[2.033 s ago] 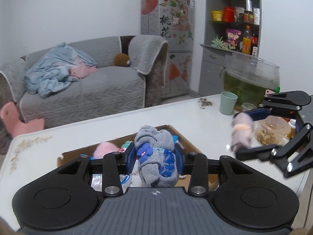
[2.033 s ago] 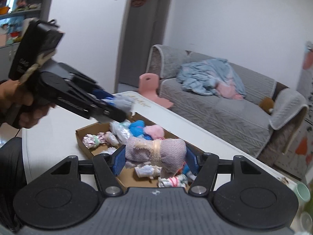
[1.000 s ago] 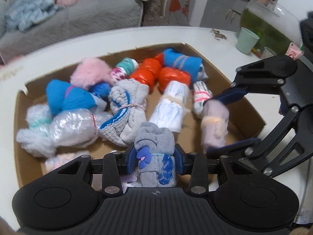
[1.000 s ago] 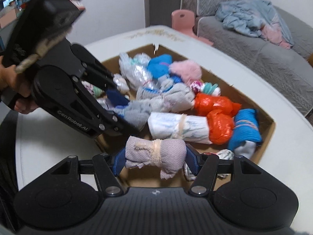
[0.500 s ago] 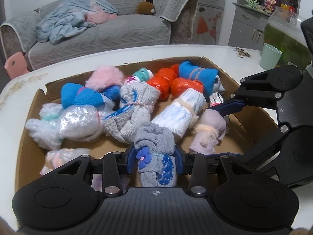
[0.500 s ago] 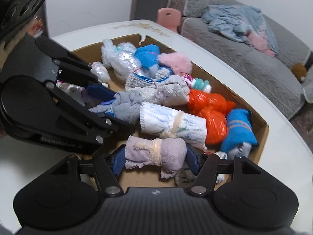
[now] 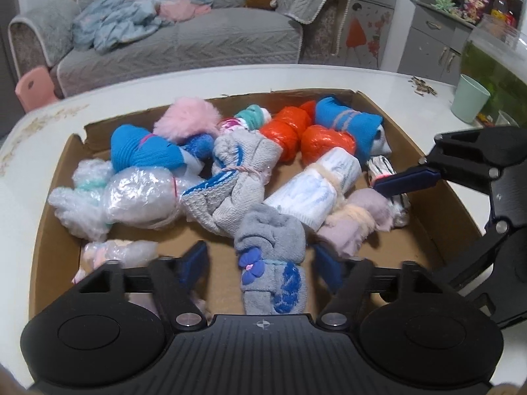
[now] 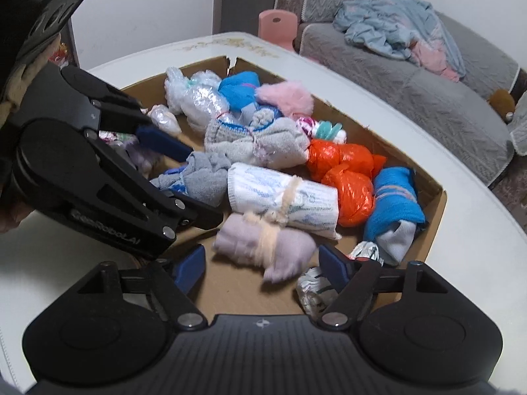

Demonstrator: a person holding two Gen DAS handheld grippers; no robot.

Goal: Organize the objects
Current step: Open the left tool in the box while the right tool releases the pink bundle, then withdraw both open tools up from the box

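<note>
A shallow cardboard box on the white table holds several rolled sock bundles. My left gripper is open around a grey roll with a purple flower, which lies loose on the box floor; it also shows in the right wrist view. My right gripper is open, and a lilac roll tied with a cream band lies just ahead of its blue pads; that roll also shows in the left wrist view. Each gripper shows in the other's view, left gripper, right gripper.
Other rolls fill the box: white, orange, blue, pink fluffy, plastic-wrapped. A green cup and a fish tank stand at the table's right. A grey sofa is behind.
Both grippers have opened and let go of their rolls. The grey flower roll and the lilac roll now lie in the box's near part.
</note>
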